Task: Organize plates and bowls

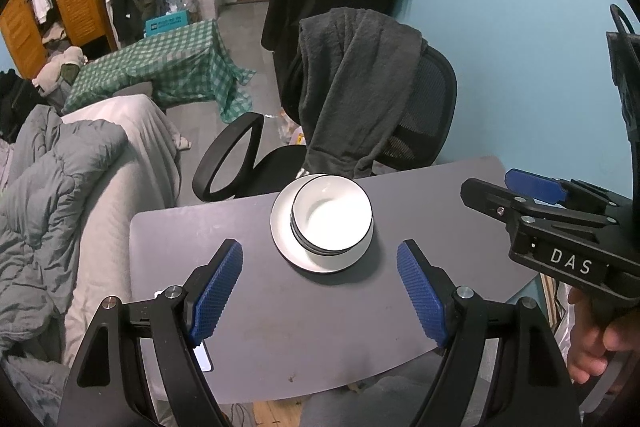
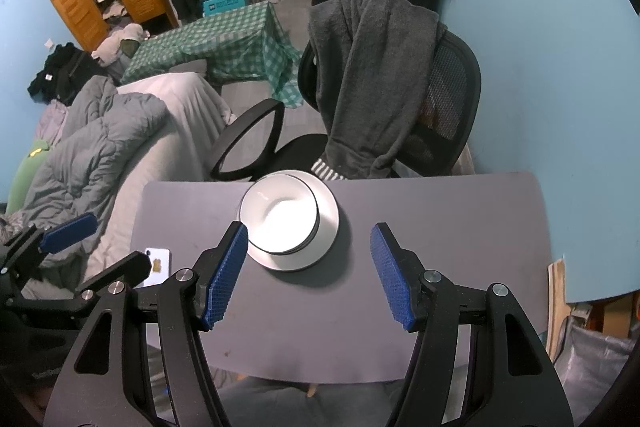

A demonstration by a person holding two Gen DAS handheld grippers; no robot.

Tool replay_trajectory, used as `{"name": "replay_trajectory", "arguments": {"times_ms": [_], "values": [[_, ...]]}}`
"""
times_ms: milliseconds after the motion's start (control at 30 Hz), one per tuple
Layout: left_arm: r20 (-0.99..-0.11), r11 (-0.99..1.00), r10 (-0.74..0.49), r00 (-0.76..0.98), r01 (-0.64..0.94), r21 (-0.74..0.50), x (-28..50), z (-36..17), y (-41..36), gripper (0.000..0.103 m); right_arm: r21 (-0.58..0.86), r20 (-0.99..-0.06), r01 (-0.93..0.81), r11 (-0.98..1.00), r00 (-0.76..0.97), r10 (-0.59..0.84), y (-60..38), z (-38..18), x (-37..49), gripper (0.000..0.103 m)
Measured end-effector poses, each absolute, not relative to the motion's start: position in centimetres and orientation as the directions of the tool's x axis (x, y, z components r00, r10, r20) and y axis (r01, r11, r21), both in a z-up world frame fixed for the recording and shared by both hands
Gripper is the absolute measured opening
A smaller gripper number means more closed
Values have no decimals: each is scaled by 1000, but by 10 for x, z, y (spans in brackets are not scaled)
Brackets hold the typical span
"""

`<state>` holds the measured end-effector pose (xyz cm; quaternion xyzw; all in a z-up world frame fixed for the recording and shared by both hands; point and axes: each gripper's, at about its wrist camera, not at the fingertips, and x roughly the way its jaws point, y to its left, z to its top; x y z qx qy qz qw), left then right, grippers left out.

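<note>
A stack of white bowls with black rims [image 1: 332, 217] sits on a white plate [image 1: 285, 239] at the far middle of the grey table [image 1: 320, 327]. In the right wrist view the bowls [image 2: 280, 217] sit on the same plate [image 2: 330, 223]. My left gripper [image 1: 320, 267] is open and empty, held above the table just short of the stack. My right gripper [image 2: 309, 251] is open and empty, also short of the stack; it shows at the right of the left wrist view [image 1: 516, 195]. The left gripper shows at the left of the right wrist view [image 2: 100, 247].
A black office chair [image 1: 424, 107] with a grey garment draped over it stands behind the table. A bed with grey covers [image 1: 80, 179] lies to the left. A white phone [image 2: 158, 267] lies at the table's left edge. A blue wall [image 1: 520, 27] is on the right.
</note>
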<state>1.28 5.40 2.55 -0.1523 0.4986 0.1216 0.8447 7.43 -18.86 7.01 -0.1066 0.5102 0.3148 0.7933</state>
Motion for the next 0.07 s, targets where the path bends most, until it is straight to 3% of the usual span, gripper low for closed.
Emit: {"name": "replay_trajectory", "arguments": {"times_ms": [67], "values": [[-882,925,48,469,-355,-139,12,27,54,81,154,-876,-607,779,281,392,-188,71,74,63]]}}
